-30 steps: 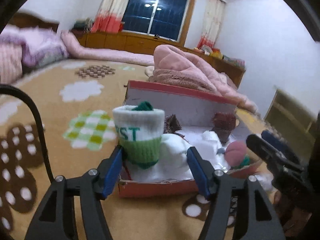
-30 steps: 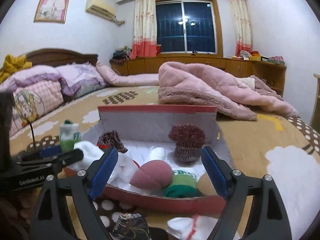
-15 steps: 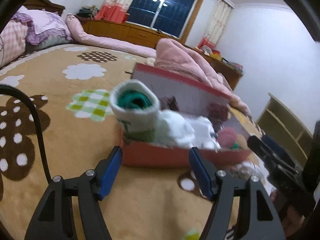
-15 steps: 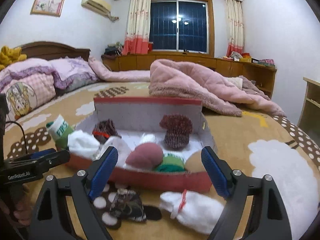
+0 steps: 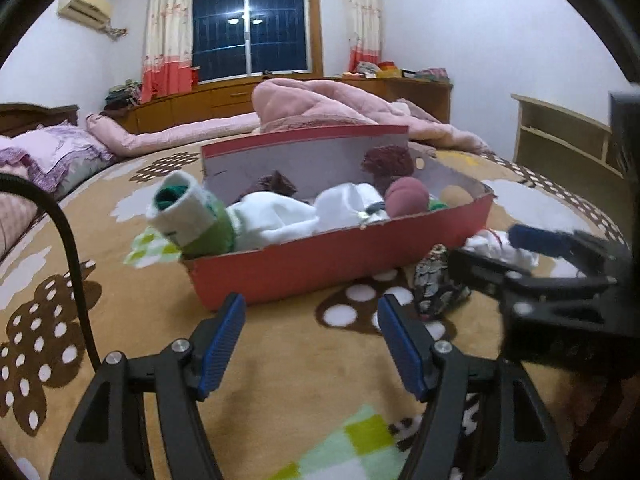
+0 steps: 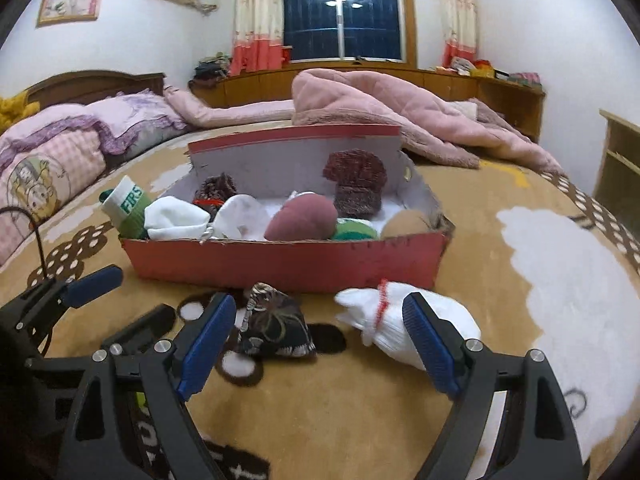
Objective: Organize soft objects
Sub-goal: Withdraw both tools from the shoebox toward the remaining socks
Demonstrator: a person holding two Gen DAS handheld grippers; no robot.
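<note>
Now the right hand-held gripper (image 6: 320, 344) is spread wide and holds nothing. Just ahead of it, on the bed, lie a dark sock bundle (image 6: 276, 328) and a white sock bundle (image 6: 384, 320), near the red box (image 6: 288, 260). The left hand-held gripper (image 5: 312, 344) is open and empty too. Next, I think, it must pinch one bundle.

text: "FIRS" | on: white cuff of green rolled sock (image 6: 130, 208) | place: box's left end
</note>
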